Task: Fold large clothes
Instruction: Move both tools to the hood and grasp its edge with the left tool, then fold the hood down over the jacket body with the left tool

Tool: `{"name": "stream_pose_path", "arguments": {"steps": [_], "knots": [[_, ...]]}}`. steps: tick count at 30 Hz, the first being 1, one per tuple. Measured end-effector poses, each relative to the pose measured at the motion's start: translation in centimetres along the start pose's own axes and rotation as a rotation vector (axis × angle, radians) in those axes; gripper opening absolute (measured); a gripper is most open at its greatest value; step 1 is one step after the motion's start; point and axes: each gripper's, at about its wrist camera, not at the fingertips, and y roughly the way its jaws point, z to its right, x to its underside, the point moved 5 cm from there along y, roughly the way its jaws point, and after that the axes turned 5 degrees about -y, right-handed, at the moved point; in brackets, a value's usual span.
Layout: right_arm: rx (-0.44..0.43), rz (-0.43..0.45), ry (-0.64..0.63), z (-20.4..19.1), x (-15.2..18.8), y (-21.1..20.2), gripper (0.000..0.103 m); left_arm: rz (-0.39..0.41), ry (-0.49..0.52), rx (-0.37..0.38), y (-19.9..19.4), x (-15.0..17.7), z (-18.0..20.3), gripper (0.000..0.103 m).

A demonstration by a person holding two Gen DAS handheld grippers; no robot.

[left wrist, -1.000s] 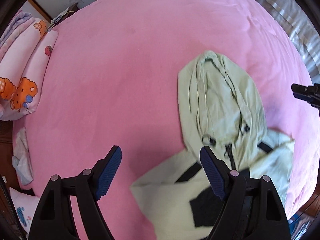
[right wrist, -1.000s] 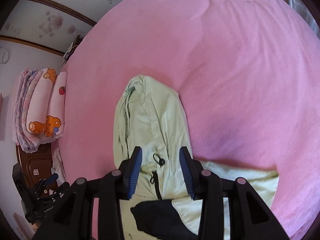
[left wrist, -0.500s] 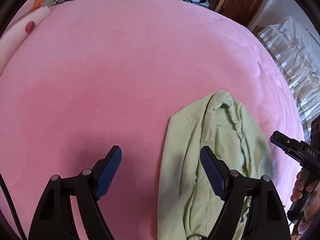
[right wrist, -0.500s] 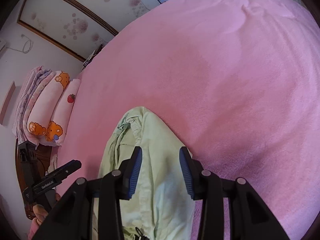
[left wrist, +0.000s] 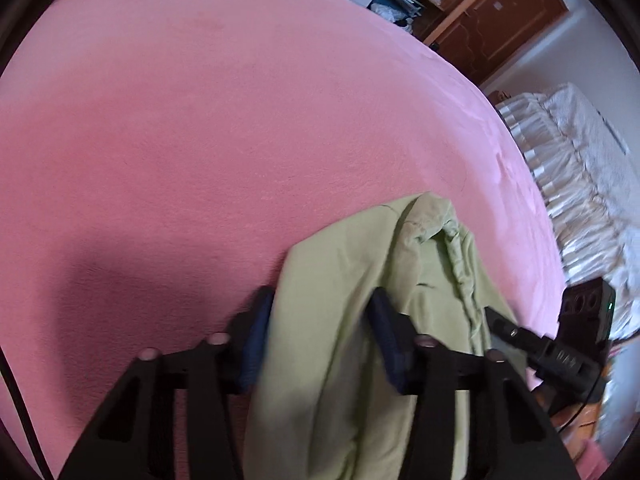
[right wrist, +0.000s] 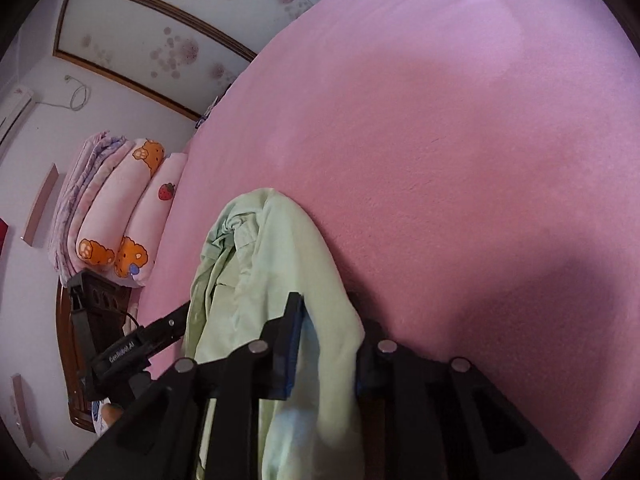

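Note:
A pale green hooded jacket (left wrist: 424, 276) lies on the pink bed cover (left wrist: 200, 140), its hood end pointing away from me. My left gripper (left wrist: 320, 332) is closing, and a thick fold of the jacket fills the gap between its blue pads. My right gripper (right wrist: 328, 340) is closing too, with the jacket (right wrist: 272, 248) bunched between its pads and touching both. Each gripper holds one side of the same end. The right gripper's black finger (left wrist: 504, 326) shows at the jacket's right edge, and the left gripper's finger (right wrist: 172, 324) at its left edge. The jacket's lower part is hidden.
The pink cover (right wrist: 460, 140) stretches far ahead of the jacket. Folded quilts and cartoon pillows (right wrist: 132, 216) are stacked at the bed's left end. A wooden cabinet (left wrist: 492, 12) and white ruffled bedding (left wrist: 580, 168) stand beyond the right edge.
Both grippers have come down onto the jacket's hood end, and their jaws have narrowed from wide apart to around the cloth. The jacket's black-trimmed body has dropped out of view.

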Motion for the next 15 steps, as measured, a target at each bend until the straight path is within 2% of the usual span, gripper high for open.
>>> {"name": "stream_pose_path", "arguments": {"steps": [1, 2, 5, 7, 9, 12, 15], "knots": [[0.006, -0.005, -0.017, -0.2, -0.1, 0.1, 0.017, -0.009, -0.009, 0.010, 0.3, 0.1, 0.3, 0.024], [0.006, -0.002, -0.027, -0.3, -0.1, 0.0, 0.016, -0.009, -0.001, 0.014, 0.5, 0.3, 0.8, 0.012], [-0.022, 0.021, -0.010, -0.7, -0.3, -0.7, 0.009, 0.018, 0.081, -0.038, 0.6, 0.8, 2.7, 0.010], [-0.019, 0.046, -0.029, -1.3, -0.4, -1.5, 0.007, 0.027, 0.089, -0.033, 0.1, 0.9, 4.0, 0.009], [-0.014, 0.073, -0.072, -2.3, -0.5, -2.5, 0.006, 0.047, 0.084, -0.001, -1.3, 0.8, 5.0, 0.008], [-0.060, 0.105, -0.082, -3.9, -0.7, -4.3, 0.006, 0.098, 0.094, 0.041, -4.5, 0.8, 6.1, 0.007], [-0.069, 0.119, -0.137, -6.0, -0.5, -7.0, 0.005, 0.149, 0.114, 0.114, -8.6, 1.4, 7.2, 0.007]]}}
